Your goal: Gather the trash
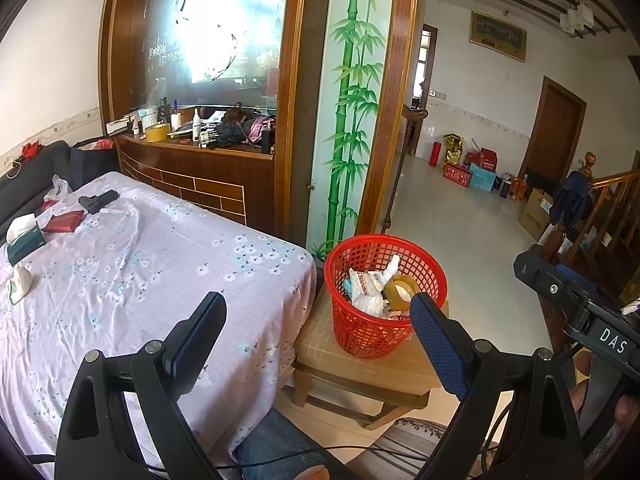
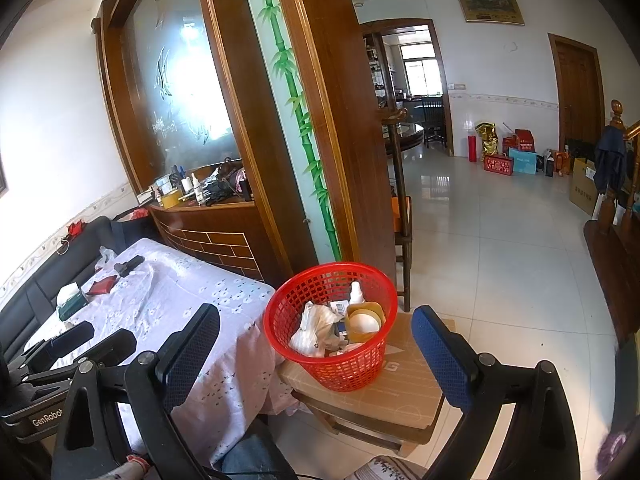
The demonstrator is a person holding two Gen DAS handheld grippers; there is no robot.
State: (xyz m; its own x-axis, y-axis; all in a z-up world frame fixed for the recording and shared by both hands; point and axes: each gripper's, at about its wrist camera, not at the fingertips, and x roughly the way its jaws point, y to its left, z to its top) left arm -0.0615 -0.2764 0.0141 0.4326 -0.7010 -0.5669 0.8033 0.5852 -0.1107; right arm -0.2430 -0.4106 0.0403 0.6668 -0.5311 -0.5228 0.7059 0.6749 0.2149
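Observation:
A red mesh basket [image 1: 384,298] [image 2: 332,324] stands on a wooden stool [image 1: 372,372] [image 2: 384,396] beside the table. Inside it lie crumpled white wrappers [image 1: 370,284] [image 2: 316,326], a roll of tape [image 1: 400,286] [image 2: 364,320] and a small white bottle [image 2: 356,292]. My left gripper [image 1: 316,336] is open and empty, held near the table corner in front of the basket. My right gripper [image 2: 316,340] is also open and empty, just before the basket. On the floral tablecloth [image 1: 140,264] [image 2: 192,300] lie a crumpled white mask [image 1: 18,284], a tissue box [image 1: 24,238] [image 2: 72,300], a red packet [image 1: 64,222] [image 2: 100,286] and a black object [image 1: 98,200] [image 2: 128,266].
A wooden partition with frosted glass and a bamboo panel [image 1: 348,120] [image 2: 296,112] rises behind the table, its ledge [image 1: 192,140] crowded with bottles and tape. A dark sofa [image 1: 32,176] runs along the left wall. Boxes [image 1: 472,168] [image 2: 512,160] stand on the tiled floor far right, near a stair rail [image 1: 600,200].

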